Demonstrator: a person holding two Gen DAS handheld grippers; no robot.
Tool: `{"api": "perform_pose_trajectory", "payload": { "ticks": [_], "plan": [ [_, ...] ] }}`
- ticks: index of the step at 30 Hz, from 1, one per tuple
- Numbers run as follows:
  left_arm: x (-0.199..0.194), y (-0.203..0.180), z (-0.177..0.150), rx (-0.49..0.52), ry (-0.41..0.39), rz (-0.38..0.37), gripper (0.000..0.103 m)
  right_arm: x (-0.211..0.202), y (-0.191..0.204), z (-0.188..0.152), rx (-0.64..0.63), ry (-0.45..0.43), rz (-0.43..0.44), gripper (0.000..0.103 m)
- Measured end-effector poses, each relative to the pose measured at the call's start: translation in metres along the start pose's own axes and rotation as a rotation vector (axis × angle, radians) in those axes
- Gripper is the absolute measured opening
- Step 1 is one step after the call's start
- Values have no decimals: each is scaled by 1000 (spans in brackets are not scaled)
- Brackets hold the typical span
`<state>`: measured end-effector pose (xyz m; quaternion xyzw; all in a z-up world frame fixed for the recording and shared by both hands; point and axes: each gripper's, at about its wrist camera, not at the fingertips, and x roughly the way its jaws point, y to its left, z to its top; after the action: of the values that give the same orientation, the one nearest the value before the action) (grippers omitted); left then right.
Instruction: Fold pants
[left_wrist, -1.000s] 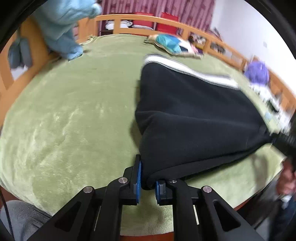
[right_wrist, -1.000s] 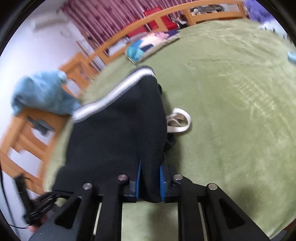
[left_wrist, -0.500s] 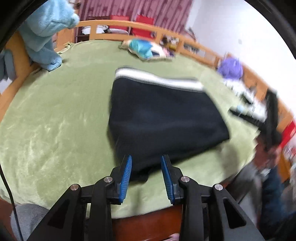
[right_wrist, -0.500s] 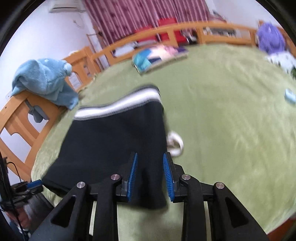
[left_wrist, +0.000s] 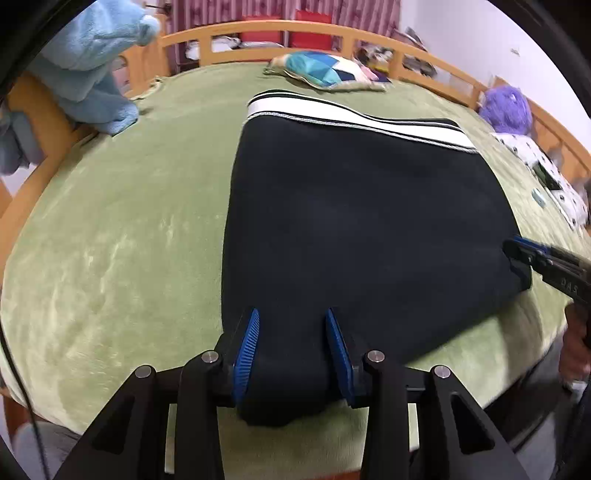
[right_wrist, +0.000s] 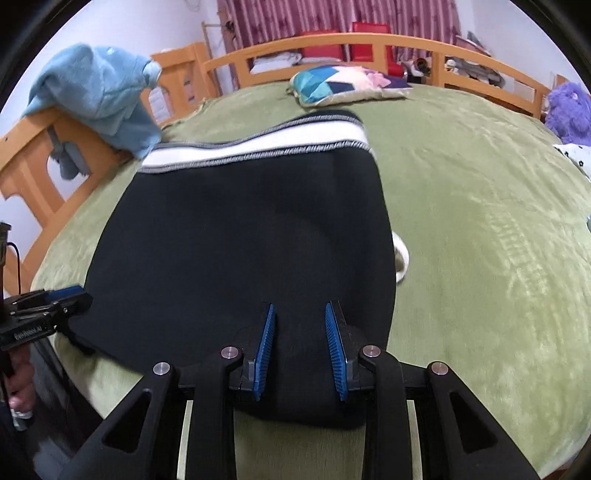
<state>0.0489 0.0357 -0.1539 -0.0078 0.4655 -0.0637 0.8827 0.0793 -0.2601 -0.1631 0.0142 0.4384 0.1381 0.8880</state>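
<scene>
The black pants (left_wrist: 362, 221) lie folded flat on the green bed cover (left_wrist: 110, 240), white striped waistband (left_wrist: 354, 118) at the far end. My left gripper (left_wrist: 291, 350) is open, its blue pads on either side of the near left corner of the pants. My right gripper (right_wrist: 301, 350) is open over the near right corner of the pants (right_wrist: 240, 240). A white drawstring loop (right_wrist: 400, 258) pokes out at the right edge. Each gripper shows in the other's view: the right one (left_wrist: 532, 258), the left one (right_wrist: 51, 306).
A wooden rail (left_wrist: 332, 29) runs around the bed. A light blue towel (left_wrist: 96, 66) hangs over the left rail. A patchwork pillow (right_wrist: 343, 85) lies at the far end. A purple plush toy (left_wrist: 506, 107) and spotted cloth (left_wrist: 546, 170) lie at the right.
Both grippers were shut on the pants' near edge a second ago. They have opened and let the cloth down flat on the bed.
</scene>
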Motion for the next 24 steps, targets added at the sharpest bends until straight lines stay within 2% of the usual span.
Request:
{"api": "perform_pose_trajectory", "payload": {
  "ticks": [2,3,7,10,13,15,17,18,20,21,22,24],
  "plan": [
    [-14,12,15,-70,-37,-87,35,-7,1,8,-26,2,9,29],
    [-17,17,24,-92,-54,-108,35,-12,0,16,-27,-25,17,29],
    [-2,15,76,-103,-92,-55,35,-14,-1,56,-13,-148,22,43],
    [22,5,110,-103,-81,-71,35,5,-1,89,-4,-186,22,43],
    [53,-5,136,-68,-84,-53,40,32,0,113,-8,-193,34,43],
    [73,-15,146,-23,-82,-39,42,57,0,121,-28,-164,39,43],
    [96,-19,150,25,-63,-5,41,78,-3,121,-48,-132,8,43],
    [98,-17,151,13,-61,-22,41,88,-9,119,-37,-130,-25,43],
    [97,-13,149,-12,-83,-47,41,91,-23,119,25,-135,10,43],
    [97,-13,149,-11,-87,-51,41,90,-27,119,46,-139,18,36],
    [96,-13,148,-10,-91,-51,41,92,-33,119,71,-135,23,33],
    [94,-14,145,-10,-92,-44,41,92,-36,119,81,-133,46,33]
  ]
}}
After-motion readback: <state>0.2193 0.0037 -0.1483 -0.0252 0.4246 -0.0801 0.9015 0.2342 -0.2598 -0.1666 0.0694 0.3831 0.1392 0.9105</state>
